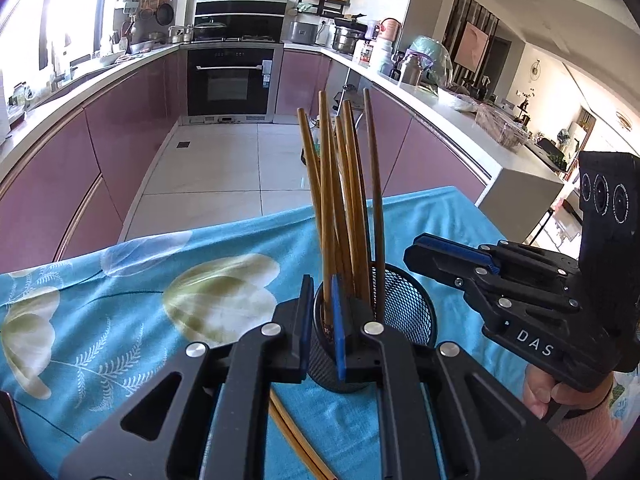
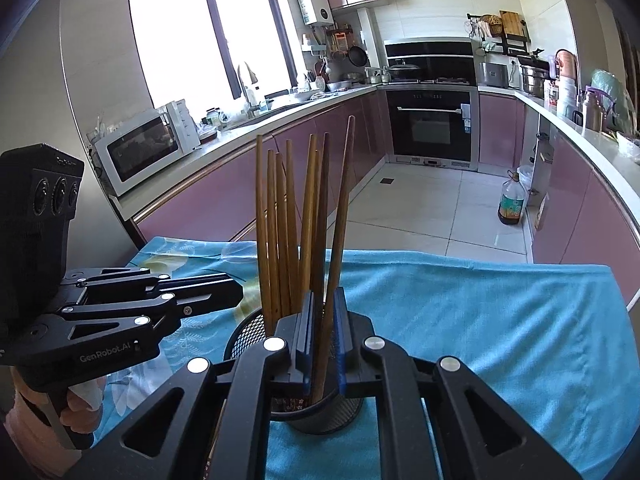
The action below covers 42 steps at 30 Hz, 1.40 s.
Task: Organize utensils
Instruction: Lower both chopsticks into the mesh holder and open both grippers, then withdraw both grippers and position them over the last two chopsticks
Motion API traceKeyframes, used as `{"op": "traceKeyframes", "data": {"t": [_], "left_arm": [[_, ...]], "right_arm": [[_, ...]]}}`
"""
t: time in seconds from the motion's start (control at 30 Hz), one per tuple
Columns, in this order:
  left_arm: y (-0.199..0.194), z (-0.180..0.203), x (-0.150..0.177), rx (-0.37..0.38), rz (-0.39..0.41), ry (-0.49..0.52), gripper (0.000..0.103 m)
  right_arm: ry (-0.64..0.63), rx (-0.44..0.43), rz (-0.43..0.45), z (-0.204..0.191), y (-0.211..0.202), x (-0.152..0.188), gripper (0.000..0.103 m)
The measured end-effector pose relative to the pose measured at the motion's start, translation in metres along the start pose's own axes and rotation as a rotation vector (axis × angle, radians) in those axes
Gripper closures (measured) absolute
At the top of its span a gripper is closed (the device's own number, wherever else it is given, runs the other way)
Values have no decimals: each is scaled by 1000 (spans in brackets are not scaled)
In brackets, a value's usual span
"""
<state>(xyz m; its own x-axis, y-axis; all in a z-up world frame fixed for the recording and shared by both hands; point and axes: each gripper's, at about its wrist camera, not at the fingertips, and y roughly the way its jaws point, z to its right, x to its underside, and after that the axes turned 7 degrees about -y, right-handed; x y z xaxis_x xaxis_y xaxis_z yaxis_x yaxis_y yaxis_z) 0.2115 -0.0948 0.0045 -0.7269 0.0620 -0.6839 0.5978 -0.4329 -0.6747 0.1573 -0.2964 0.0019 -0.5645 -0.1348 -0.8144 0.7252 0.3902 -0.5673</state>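
Observation:
A black mesh cup stands on a blue floral cloth and holds several upright brown chopsticks. My left gripper sits over the cup's near rim, its jaws narrowly apart around one chopstick inside the cup. More chopsticks lie on the cloth under it. In the right wrist view the cup is right below my right gripper, whose jaws stand narrowly apart around a dark chopstick standing in the cup. The right gripper also shows in the left wrist view, beside the cup.
The cloth-covered table ends at a far edge, with tiled floor beyond. Purple kitchen cabinets line both sides, an oven at the back. An oil bottle stands on the floor. A microwave sits on the counter.

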Motion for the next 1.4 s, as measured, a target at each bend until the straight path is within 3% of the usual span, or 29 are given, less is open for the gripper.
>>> {"op": "traceKeyframes", "data": {"t": [0.07, 0.33, 0.6, 0.83, 0.9, 1.4], "left_arm": [[-4, -4, 2, 2, 14, -11, 94], [-39, -9, 19, -37, 117, -13, 73], [-76, -19, 55, -119, 198, 3, 48], [-86, -30, 96, -215, 199, -4, 37], [-84, -29, 106, -242, 198, -4, 30], [-79, -44, 140, -293, 151, -55, 27]], "right_arm": [[2, -4, 5, -1, -2, 1, 91], [-7, -33, 37, -10, -18, 7, 86], [-88, -100, 87, -41, -49, 23, 73], [-119, -139, -8, -61, -36, 56, 69], [-114, -145, -40, -66, -27, 66, 68], [-108, -183, -229, -101, 15, 113, 68]]}}
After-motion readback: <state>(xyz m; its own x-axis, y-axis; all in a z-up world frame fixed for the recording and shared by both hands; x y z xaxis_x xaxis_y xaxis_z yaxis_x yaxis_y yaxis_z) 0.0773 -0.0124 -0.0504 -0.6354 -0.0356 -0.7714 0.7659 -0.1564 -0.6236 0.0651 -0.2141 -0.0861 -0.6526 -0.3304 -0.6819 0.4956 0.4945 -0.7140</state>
